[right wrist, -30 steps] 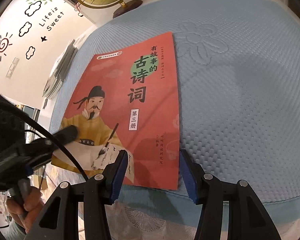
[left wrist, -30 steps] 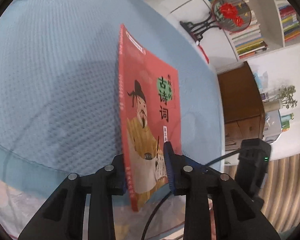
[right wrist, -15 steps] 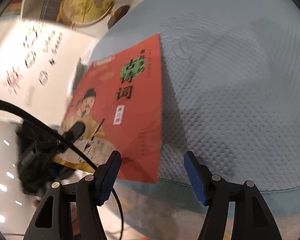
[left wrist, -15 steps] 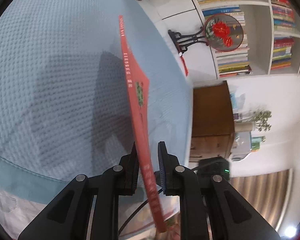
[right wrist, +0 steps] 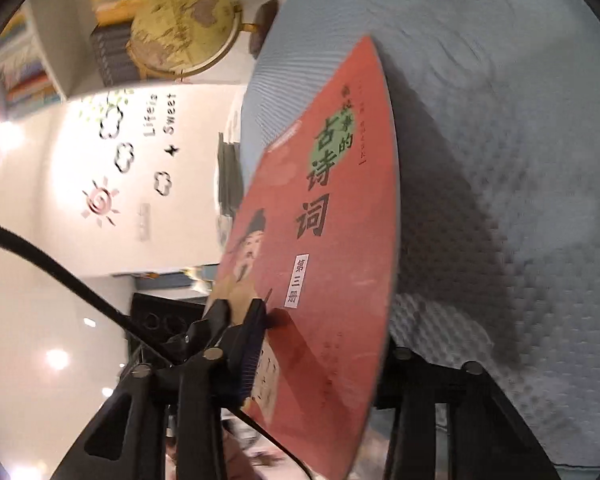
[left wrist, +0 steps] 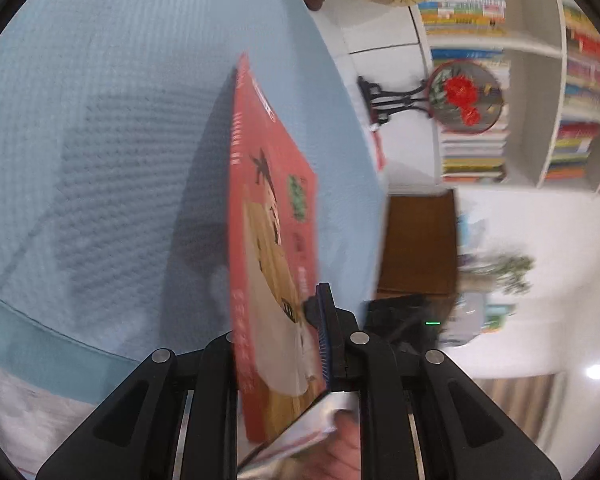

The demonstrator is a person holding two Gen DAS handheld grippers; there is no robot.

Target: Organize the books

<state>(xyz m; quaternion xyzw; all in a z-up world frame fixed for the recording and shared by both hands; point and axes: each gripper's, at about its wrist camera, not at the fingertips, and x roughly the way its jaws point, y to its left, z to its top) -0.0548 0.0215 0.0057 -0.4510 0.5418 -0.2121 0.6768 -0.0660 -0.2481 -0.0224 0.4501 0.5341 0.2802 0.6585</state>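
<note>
One red picture book [left wrist: 272,240] is held on edge above the blue quilted bed [left wrist: 100,140], lifted clear of it with its shadow cast on the cover below. The left tongs [left wrist: 276,344] are clamped narrow on its lower edge, and the right tongs [right wrist: 324,344] have just been closing, with the book's lower end between their jaws. Judged from this, the pick-up is done, while shelving on the white bookcase [left wrist: 540,80] is left. The book is thin and soft-covered, with a robed, bearded figure and bold black characters; its lower corner is bent.
</note>
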